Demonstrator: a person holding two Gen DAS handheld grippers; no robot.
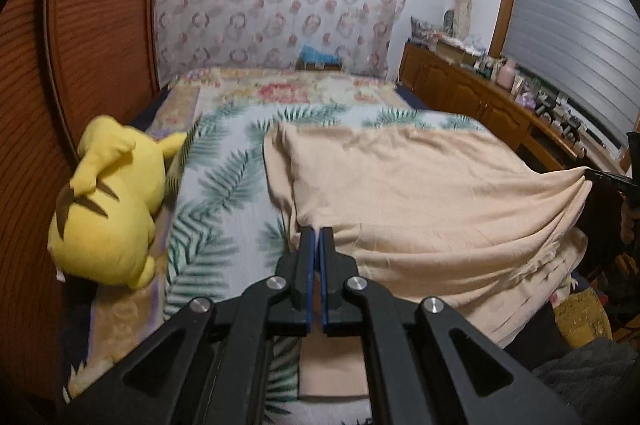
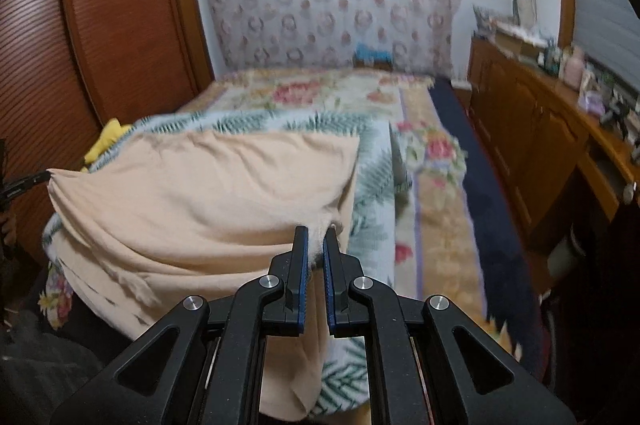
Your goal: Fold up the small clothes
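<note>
left wrist view: bedroom, cam looking down along the fingers at a bed
left gripper (image 1: pixel 319 231): clenched tight on a corner of the peach cloth (image 1: pixel 420 185), jaws basically touching w/ fabric pinched at the tips
peach cloth: spread over the leaf-print blanket (image 1: pixel 224 177), fills the frame from center out to 3 o'clock, lifted and taut btw both grippers
right gripper (image 1: pixel 608 179): at 3 o'clock edge, only partly visible, pulling the cloth's other corner into a peak
yellow plush (image 1: pixel 108 201): at 9 o'clock, lying on the bed edge next to the wooden wardrobe (image 1: pixel 80 45)
right wrist view: same bed, a bit blurry
right gripper (image 2: pixel 316 231): closed on a bunch of the peach cloth (image 2: pixel 192 193), fabric visible btw the blue pads
left gripper (image 2: pixel 24 183): at 9 o'clock, holding the far corner
floral bedspread (image 2: pixel 432 153): around 2 o'clock, under the blanket
cabinets (image 2: pixel 532 129): 3 o'clock, clutter on top
</note>
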